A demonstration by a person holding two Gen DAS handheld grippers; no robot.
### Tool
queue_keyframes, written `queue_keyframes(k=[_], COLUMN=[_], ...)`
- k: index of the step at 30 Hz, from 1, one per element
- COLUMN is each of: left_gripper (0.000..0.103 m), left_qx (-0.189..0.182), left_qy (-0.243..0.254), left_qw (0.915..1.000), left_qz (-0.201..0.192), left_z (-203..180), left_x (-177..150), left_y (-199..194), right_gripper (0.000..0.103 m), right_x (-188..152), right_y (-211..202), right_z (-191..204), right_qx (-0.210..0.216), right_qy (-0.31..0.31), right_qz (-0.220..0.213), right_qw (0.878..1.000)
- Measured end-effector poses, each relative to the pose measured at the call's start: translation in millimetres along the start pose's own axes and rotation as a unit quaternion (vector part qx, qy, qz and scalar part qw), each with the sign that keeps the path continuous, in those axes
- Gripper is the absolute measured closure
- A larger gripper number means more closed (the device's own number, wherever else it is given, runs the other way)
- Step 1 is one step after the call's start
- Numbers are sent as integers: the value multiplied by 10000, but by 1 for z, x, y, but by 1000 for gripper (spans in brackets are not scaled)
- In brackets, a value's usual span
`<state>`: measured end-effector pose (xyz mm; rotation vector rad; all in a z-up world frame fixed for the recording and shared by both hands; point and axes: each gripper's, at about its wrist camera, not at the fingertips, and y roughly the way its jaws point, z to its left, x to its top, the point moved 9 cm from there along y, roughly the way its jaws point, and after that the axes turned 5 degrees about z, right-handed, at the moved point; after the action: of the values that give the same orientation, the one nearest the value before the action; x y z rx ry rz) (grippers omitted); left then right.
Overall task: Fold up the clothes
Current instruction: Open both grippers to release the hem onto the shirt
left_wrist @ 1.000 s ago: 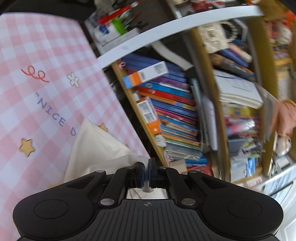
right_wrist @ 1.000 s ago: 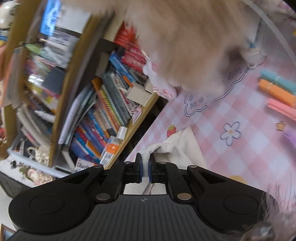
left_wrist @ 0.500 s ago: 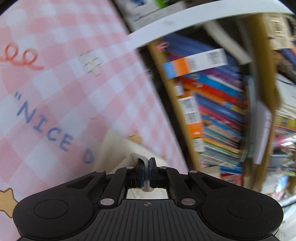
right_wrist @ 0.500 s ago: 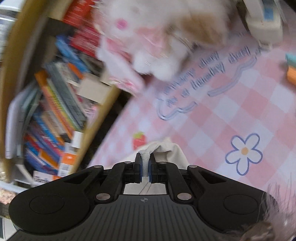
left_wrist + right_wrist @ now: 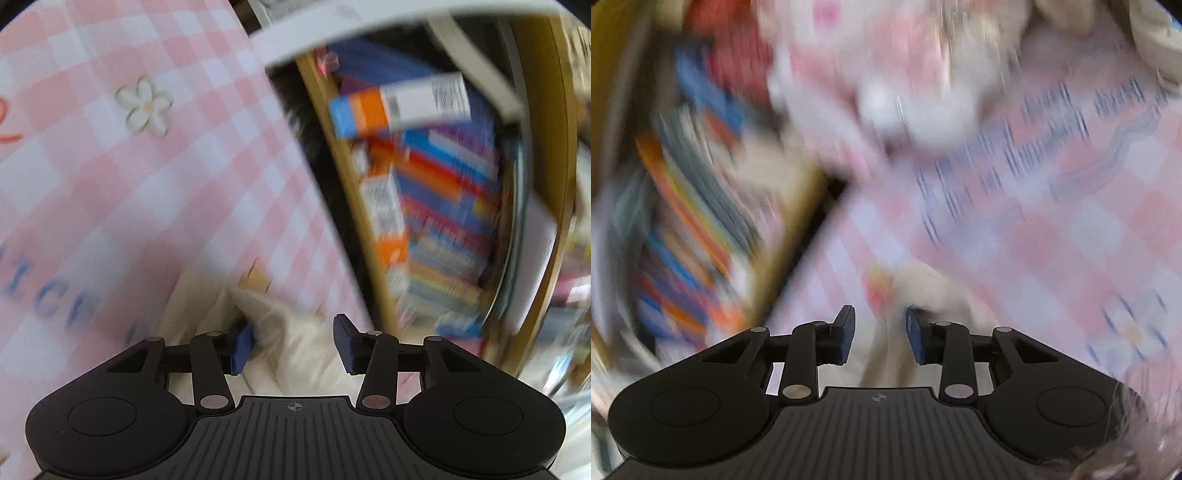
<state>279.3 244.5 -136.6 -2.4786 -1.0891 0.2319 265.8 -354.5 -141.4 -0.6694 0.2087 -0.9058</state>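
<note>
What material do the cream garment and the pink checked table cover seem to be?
Cream garment: looks like soft matte woven cloth, perhaps cotton, since it creases and bunches. Pink checked table cover: smooth, flat, with printed flowers and letters; possibly coated cloth or vinyl, but blur leaves this open.

Pink-and-white checked cloth with a printed white flower and blue lettering spread over the worktop, a wooden bookshelf of blurred coloured books just beside its edge, a fluffy white plush toy resting on top.
</note>
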Motion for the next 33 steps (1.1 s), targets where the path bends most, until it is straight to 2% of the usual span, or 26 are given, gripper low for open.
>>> queue_keyframes(k=[3, 4, 6, 7, 8, 9, 10, 12, 15, 16, 17, 18, 20, 21, 22, 23, 24, 26, 27, 28, 29, 31, 33], left_gripper=[51, 51, 51, 51, 51, 51, 51, 51, 52, 54, 54, 54, 56, 56, 57, 57, 57, 55, 55, 55, 55, 54, 54], left_qx=[-267, -160, 160, 389, 636, 794, 870, 921, 998, 983, 957, 929, 870, 841, 791, 829, 891, 922, 931, 907, 855, 769, 768], left_qy=[-671, -483, 122, 665, 1272, 1871, 2453, 3355, 4235, 4330, 4375, 4346, 4246, 4177, 4056, 3866, 3654, 3215, 2987, 2902, 2966, 3312, 3589], left_qw=[9929, 9939, 9960, 9949, 9890, 9791, 9647, 9293, 8726, 8629, 8564, 8564, 8602, 8663, 8778, 8941, 9099, 9357, 9462, 9506, 9497, 9388, 9269], left_qz=[-946, -976, -870, -657, -396, -45, 401, 1240, 2220, 2412, 2570, 2628, 2689, 2606, 2423, 2103, 1748, 1126, 819, 619, 518, 561, 790], left_z=[4, 0, -11, -21, -31, -40, -49, -59, -62, -61, -60, -62, -68, -73, -80, -86, -92, -96, -97, -97, -97, -95, -85], left_x=[26, 26, 21, 11, -2, -20, -43, -94, -167, -184, -198, -203, -209, -205, -197, -181, -163, -130, -113, -103, -98, -105, -127], left_y=[-20, -25, -32, -31, -28, -21, -11, 11, 43, 53, 64, 77, 104, 116, 127, 133, 138, 127, 120, 107, 93, 66, 47], right_gripper=[73, 73, 69, 67, 64, 64, 64, 64, 64, 64, 65, 66, 66, 66, 66, 66, 67, 66, 66, 66, 65, 64, 64], right_x=[29, 29, 13, -2, -17, -37, -59, -104, -172, -188, -200, -205, -205, -202, -186, -169, -144, -102, -94, -86, -77, -73, -64], right_y=[-13, -16, -18, -17, -16, -14, -9, 0, 15, 16, 22, 28, 44, 51, 59, 67, 71, 64, 53, 41, 30, 8, -9], right_z=[6, 10, 28, 35, 43, 48, 53, 59, 64, 61, 62, 62, 66, 69, 78, 87, 95, 104, 105, 106, 107, 95, 69], right_qx=[560, 363, -196, -535, -870, -1140, -1292, -1473, -1389, -1399, -1459, -1522, -1561, -1580, -1641, -1701, -1812, -1772, -1656, -1539, -1422, -1514, -1922], right_qy=[554, 331, -891, -1669, -2434, -3181, -3831, -4957, -6048, -6241, -6360, -6380, -6285, -6228, -6001, -5765, -5286, -4350, -4207, -4063, -3917, -4212, -4425], right_qz=[-888, -908, -740, -601, -457, -274, -76, 359, 972, 1060, 1109, 1131, 1093, 1041, 815, 587, 227, -314, -417, -519, -621, -662, -608], right_qw=[9929, 9947, 9931, 9827, 9649, 9408, 9146, 8552, 7781, 7614, 7496, 7463, 7541, 7592, 7786, 7970, 8290, 8822, 8910, 8992, 9069, 8918, 8738])
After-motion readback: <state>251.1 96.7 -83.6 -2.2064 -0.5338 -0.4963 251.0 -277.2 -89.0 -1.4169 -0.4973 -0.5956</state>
